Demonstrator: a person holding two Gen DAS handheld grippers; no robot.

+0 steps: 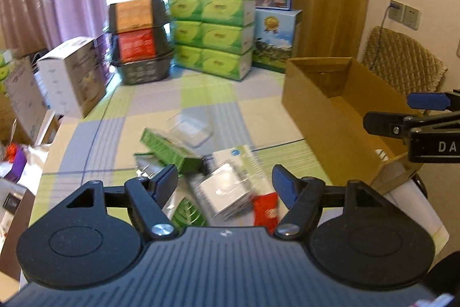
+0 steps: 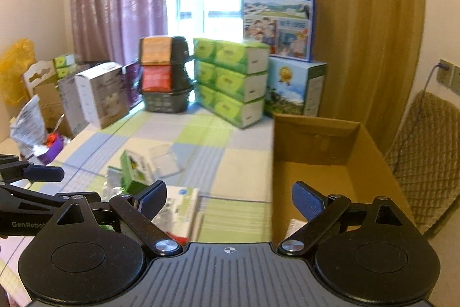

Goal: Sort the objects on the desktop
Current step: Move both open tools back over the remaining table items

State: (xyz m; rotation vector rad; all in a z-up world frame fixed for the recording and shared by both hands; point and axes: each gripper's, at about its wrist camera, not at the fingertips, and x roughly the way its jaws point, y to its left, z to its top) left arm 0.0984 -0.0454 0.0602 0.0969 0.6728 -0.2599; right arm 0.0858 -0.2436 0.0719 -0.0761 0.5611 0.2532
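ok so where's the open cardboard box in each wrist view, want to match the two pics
Left wrist view: the cardboard box sits right of centre on the checked cloth, beyond the open left gripper, with the right gripper over its right edge.
Right wrist view: it fills the lower right, and the open right gripper straddles its left wall.
Shared landmark: the stack of green tissue packs, beyond the box and to its left in both.
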